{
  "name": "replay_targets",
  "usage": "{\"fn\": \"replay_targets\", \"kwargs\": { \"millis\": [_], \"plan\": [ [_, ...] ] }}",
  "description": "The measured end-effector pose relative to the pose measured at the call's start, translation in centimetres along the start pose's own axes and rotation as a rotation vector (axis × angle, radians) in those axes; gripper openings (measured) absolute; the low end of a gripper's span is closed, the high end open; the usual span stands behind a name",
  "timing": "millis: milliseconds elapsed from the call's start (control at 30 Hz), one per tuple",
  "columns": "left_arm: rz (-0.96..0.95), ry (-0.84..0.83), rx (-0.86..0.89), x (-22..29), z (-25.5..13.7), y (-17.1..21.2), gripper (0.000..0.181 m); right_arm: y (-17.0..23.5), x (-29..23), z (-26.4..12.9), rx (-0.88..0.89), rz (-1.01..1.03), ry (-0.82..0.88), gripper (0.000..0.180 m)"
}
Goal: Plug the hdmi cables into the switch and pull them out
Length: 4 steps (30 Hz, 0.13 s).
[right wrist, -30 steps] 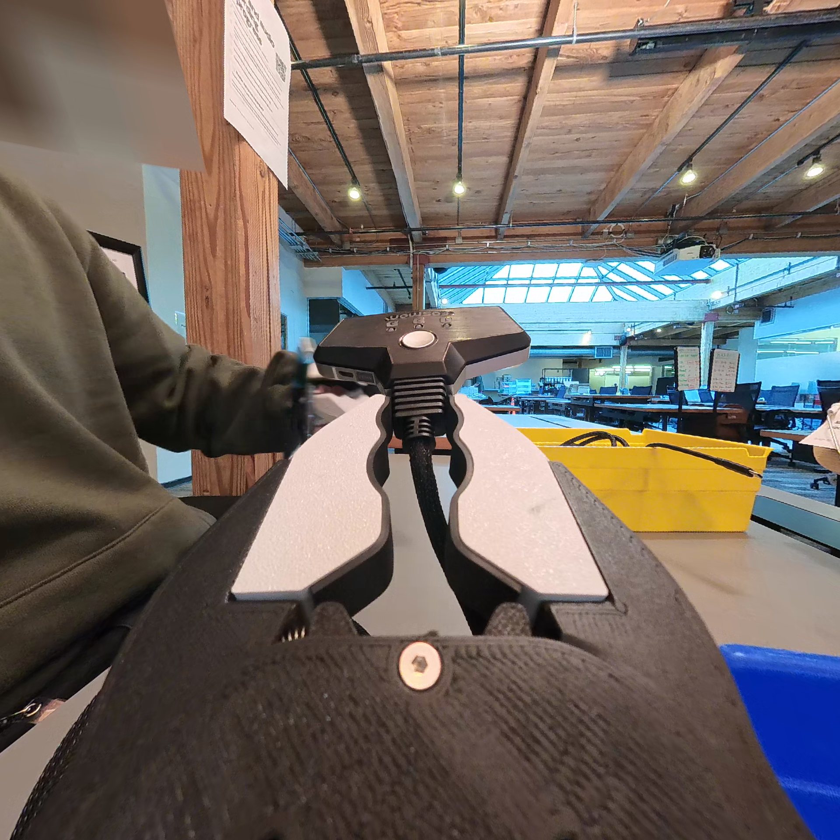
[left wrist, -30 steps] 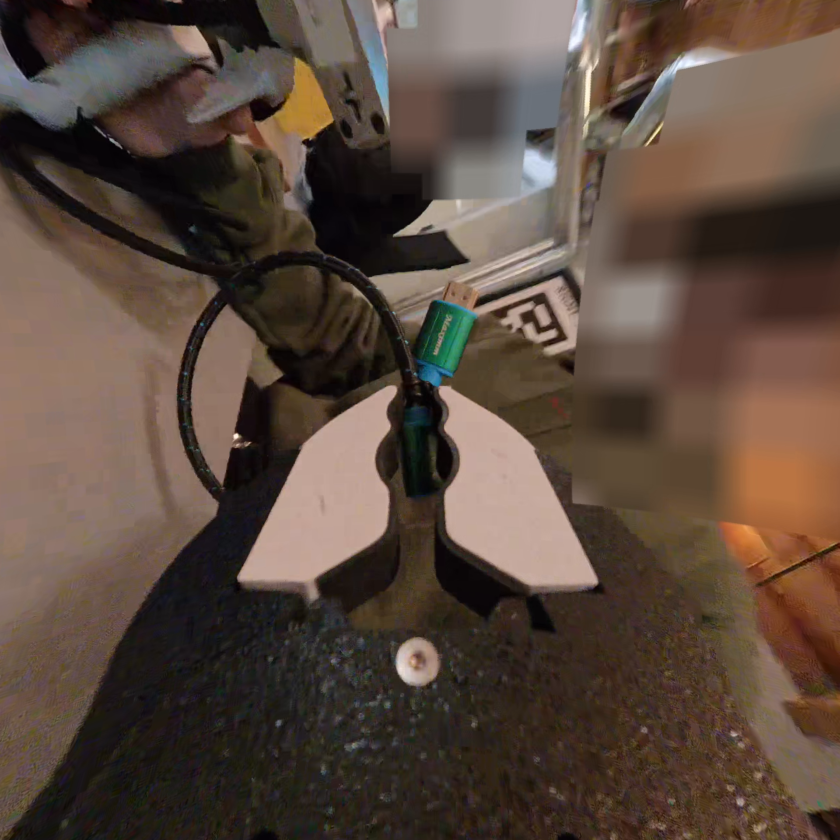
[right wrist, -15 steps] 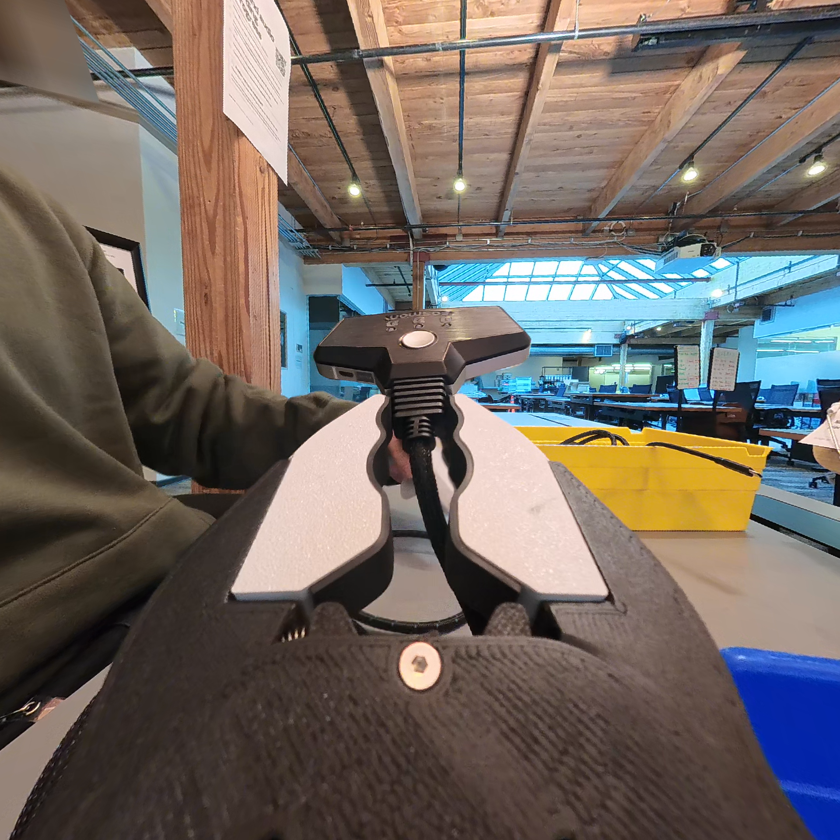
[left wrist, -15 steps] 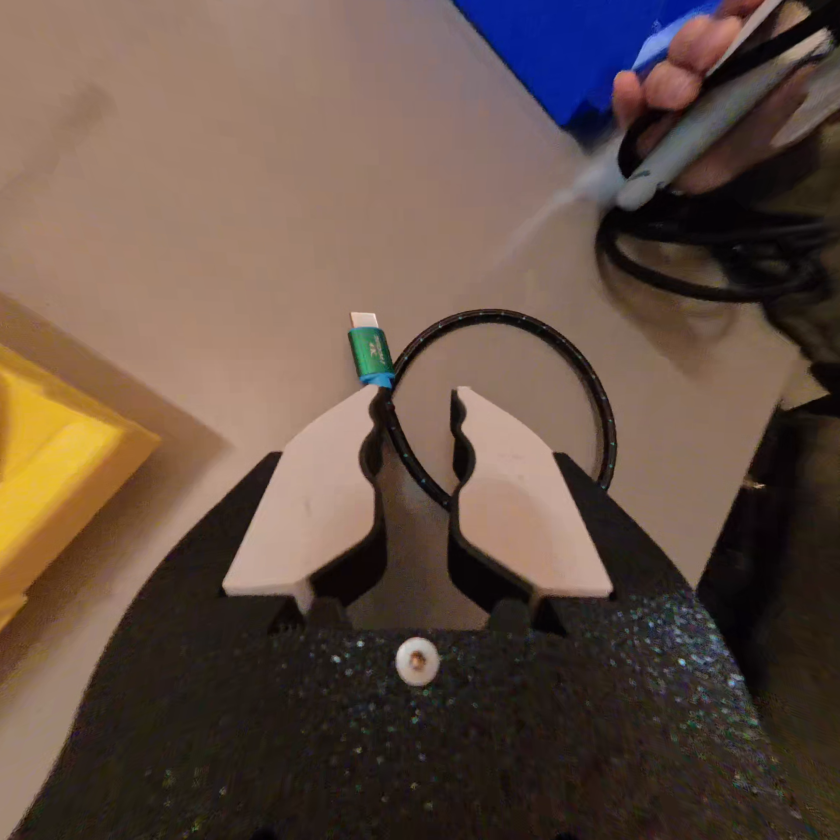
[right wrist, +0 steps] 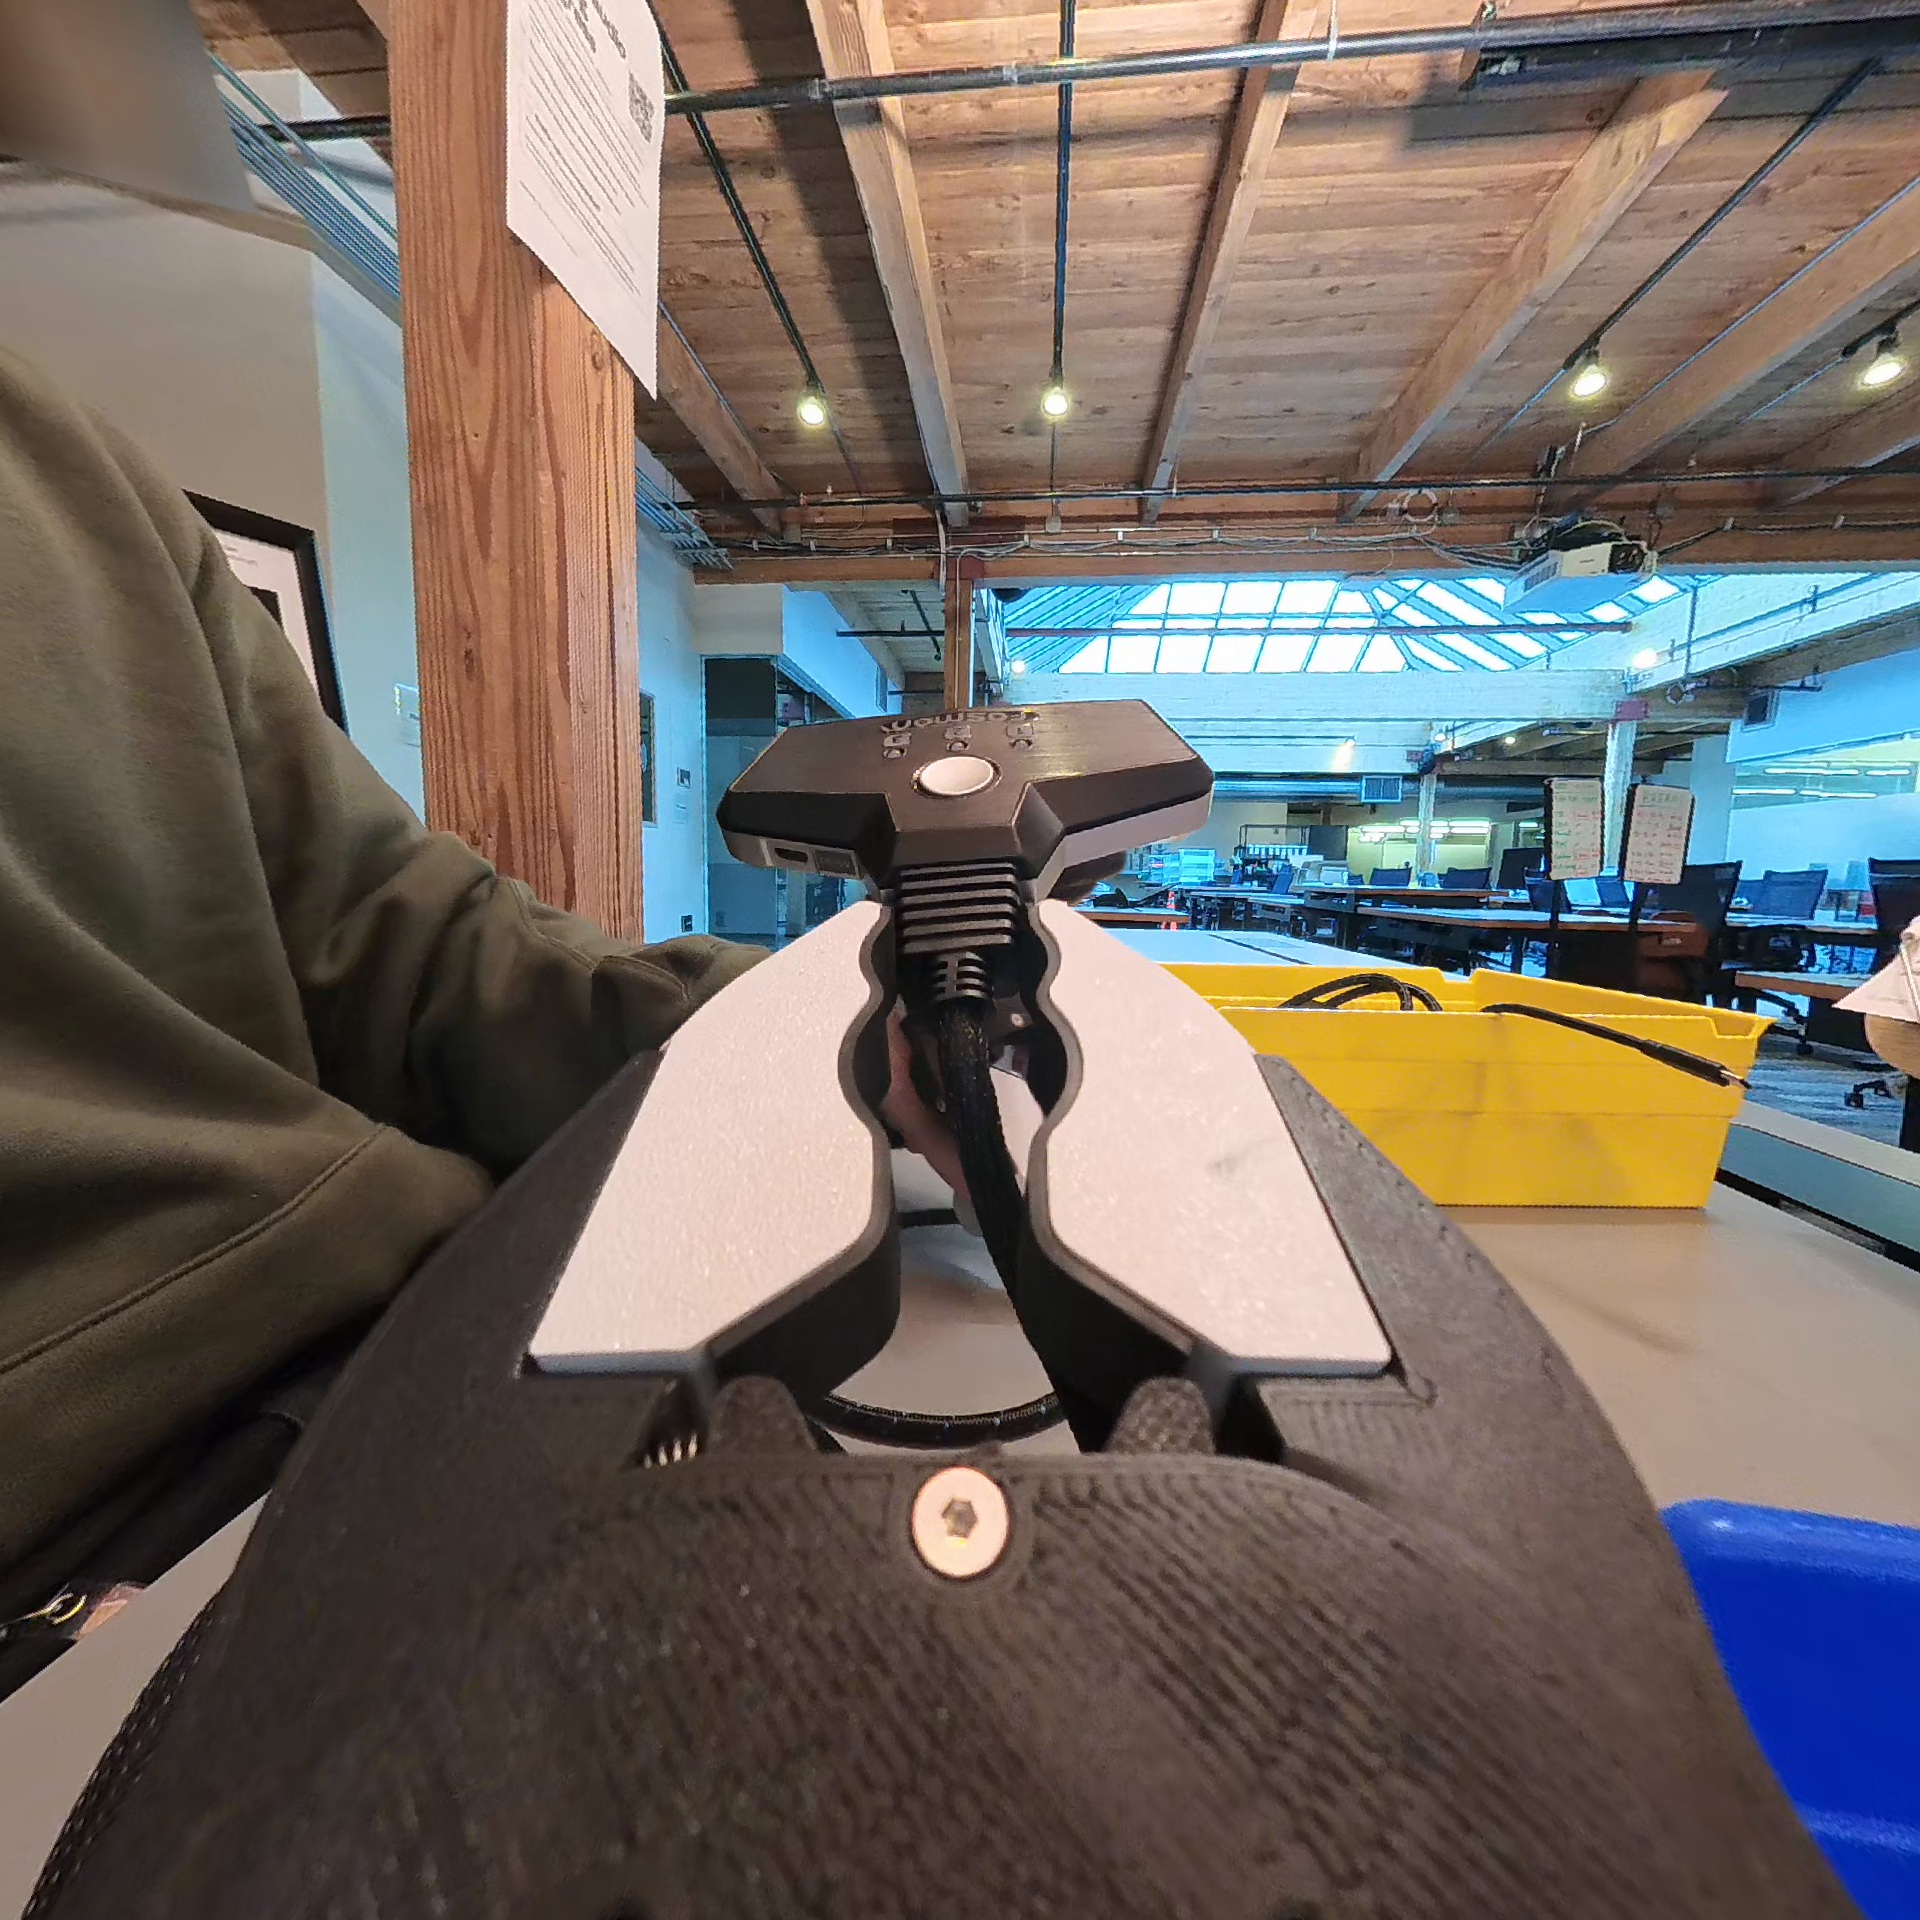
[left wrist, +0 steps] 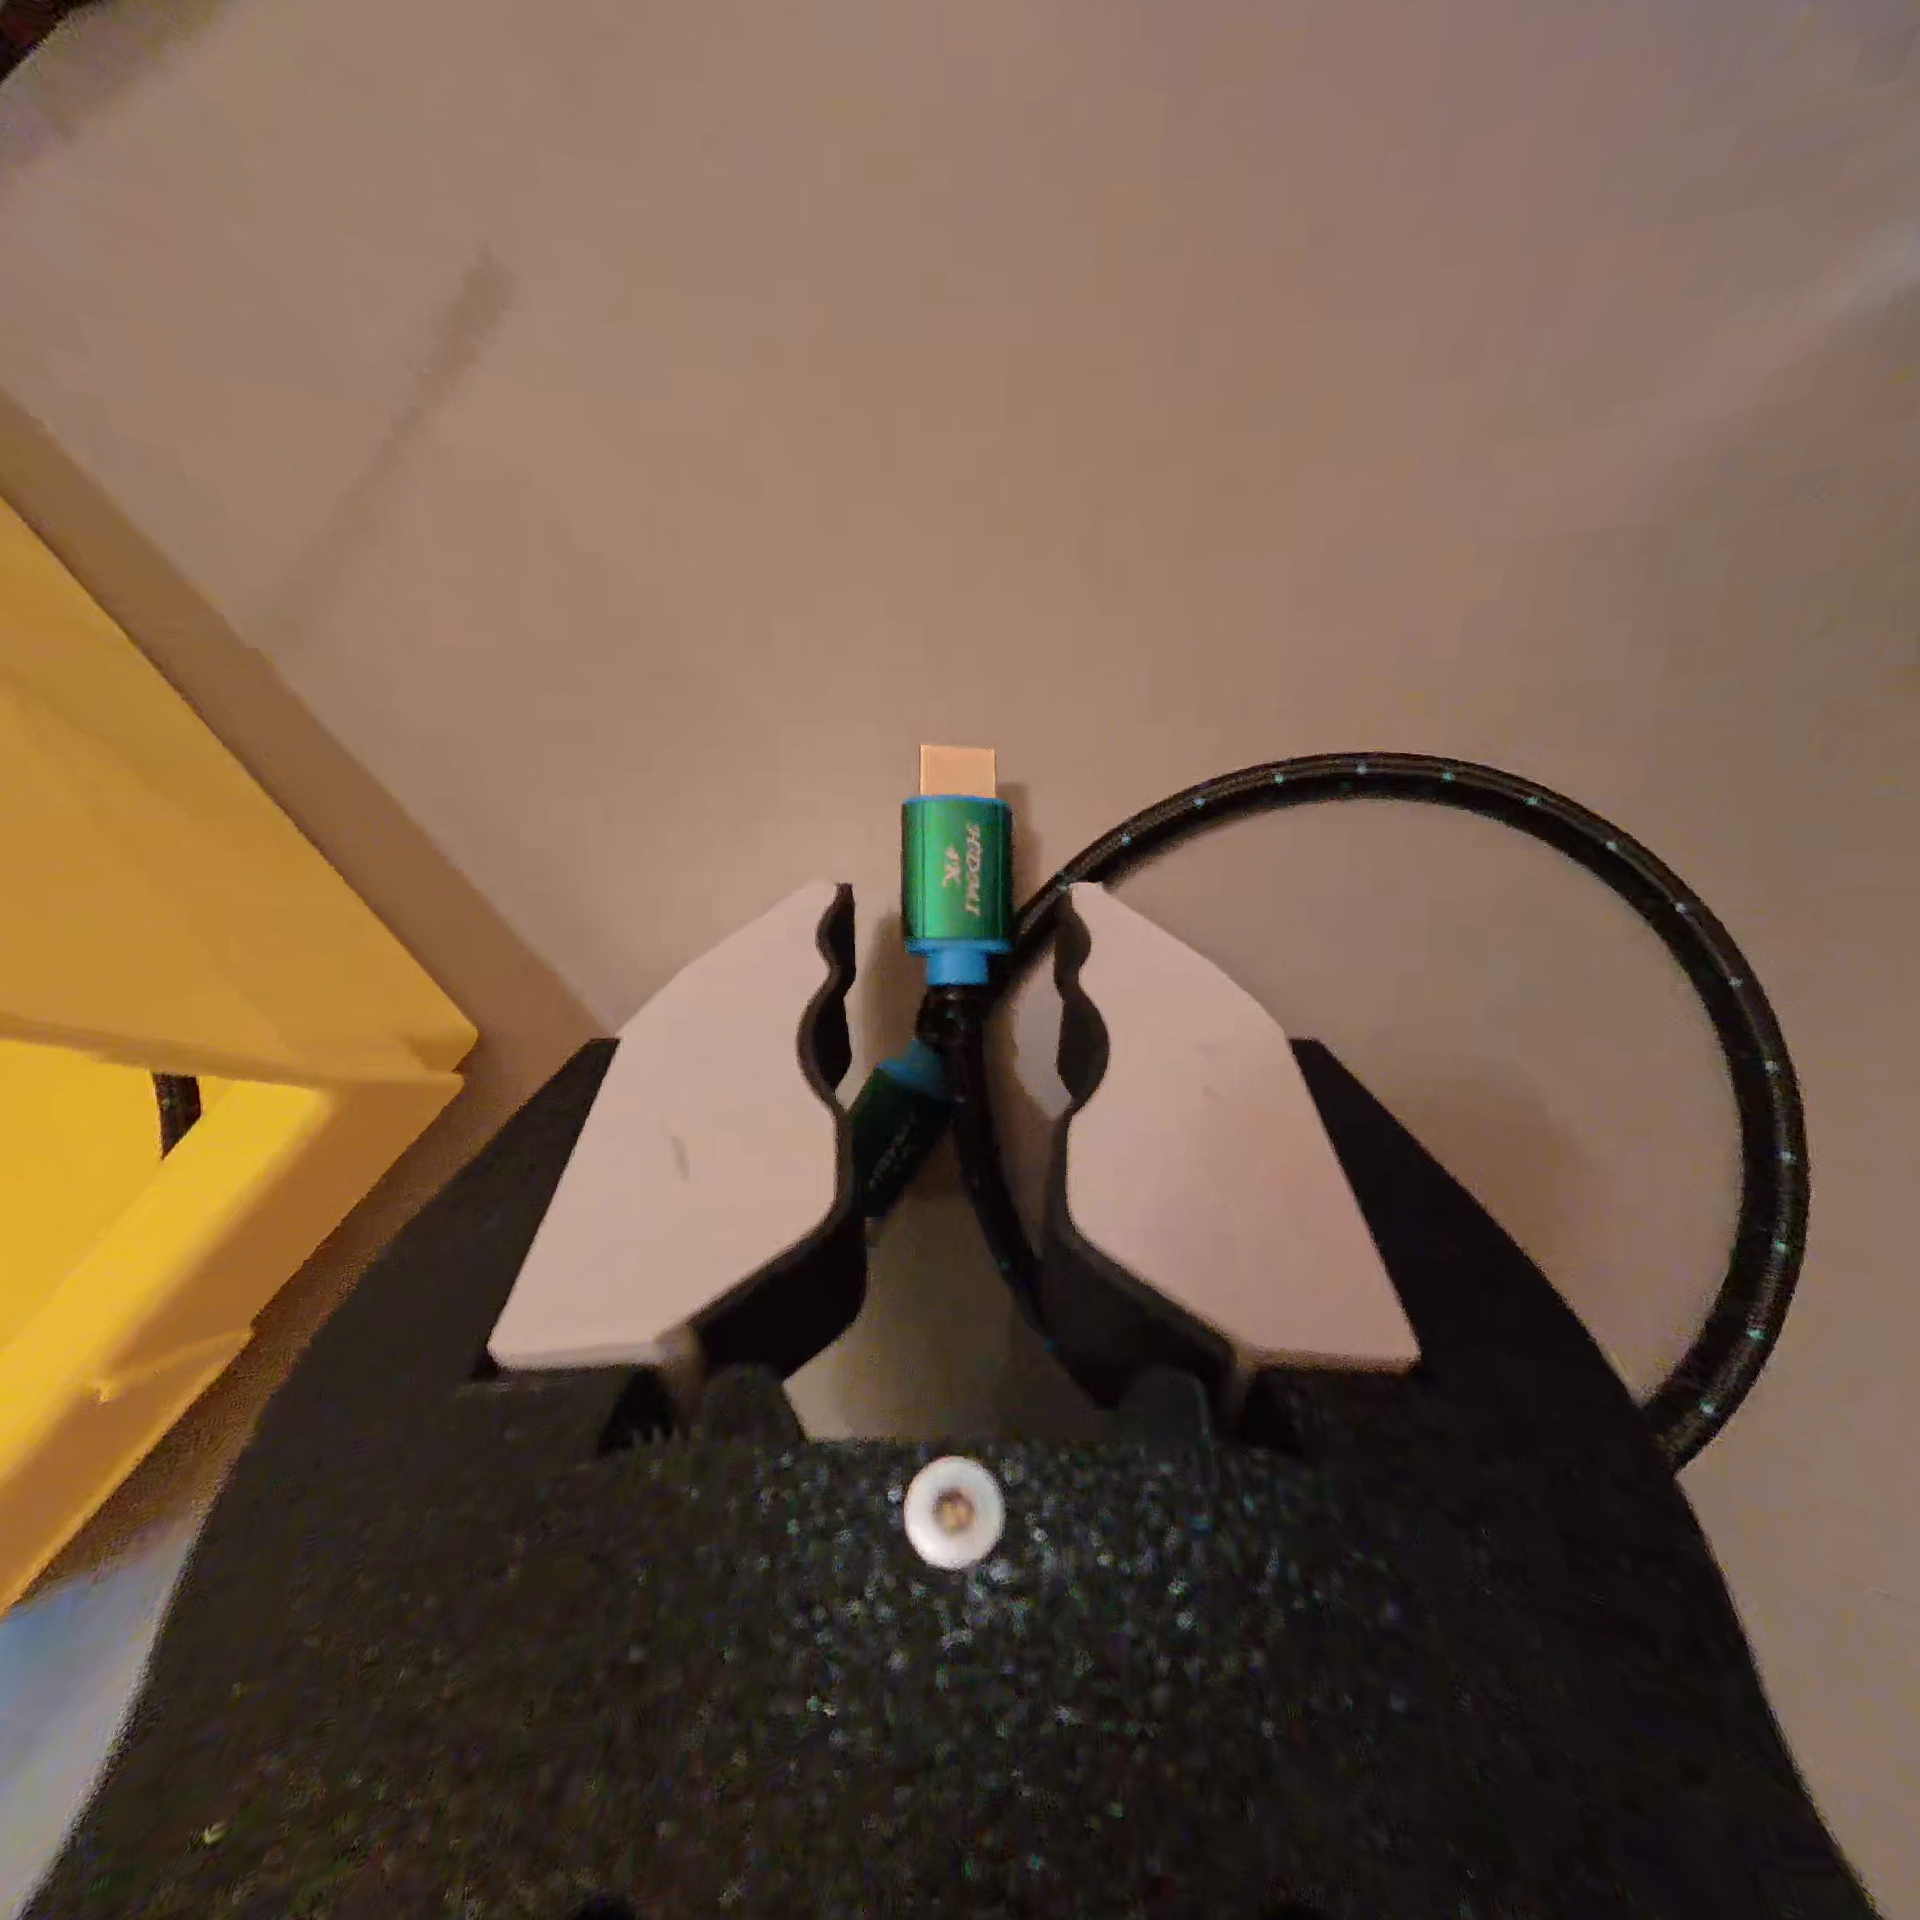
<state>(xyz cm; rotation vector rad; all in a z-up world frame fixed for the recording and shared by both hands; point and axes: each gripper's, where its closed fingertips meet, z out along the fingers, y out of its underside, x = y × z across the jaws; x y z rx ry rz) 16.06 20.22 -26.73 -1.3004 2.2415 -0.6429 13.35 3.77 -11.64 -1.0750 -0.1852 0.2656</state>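
Observation:
In the left wrist view my left gripper [left wrist: 956, 899] is open and points down at the grey table [left wrist: 1039, 416]. A green HDMI plug [left wrist: 954, 873] with a gold tip lies on the table between the fingertips, touching neither. Its black braided cable [left wrist: 1756, 1049] loops round to the right. A second green plug [left wrist: 899, 1132] lies tilted deeper between the fingers. In the right wrist view my right gripper [right wrist: 961, 920] is shut on the ribbed neck of the black HDMI switch [right wrist: 966, 790] and holds it above the table. The switch's own cable [right wrist: 982, 1122] hangs down between the fingers.
A yellow bin [left wrist: 156, 935] stands left of the left gripper; it also shows in the right wrist view [right wrist: 1455, 1101] with cables in it. A blue bin [right wrist: 1818, 1662] is at the lower right. A person's green sleeve [right wrist: 208, 987] and a wooden post [right wrist: 520, 520] are at the left.
My left gripper swung down from facing the person to the table, opened and let go of the green-plug cable, which now lies on the table. The right gripper stays shut on the switch.

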Motion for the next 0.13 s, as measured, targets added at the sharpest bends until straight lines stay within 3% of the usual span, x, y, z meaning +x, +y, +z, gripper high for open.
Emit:
{"fn": "replay_targets", "kwargs": {
  "millis": [133],
  "plan": [
    [0.000,-0.028,-0.039,-0.21,0.38,-0.07,0.035,0.05,-0.02,0.03,-0.003,0.002,-0.004,0.022]
  ]
}}
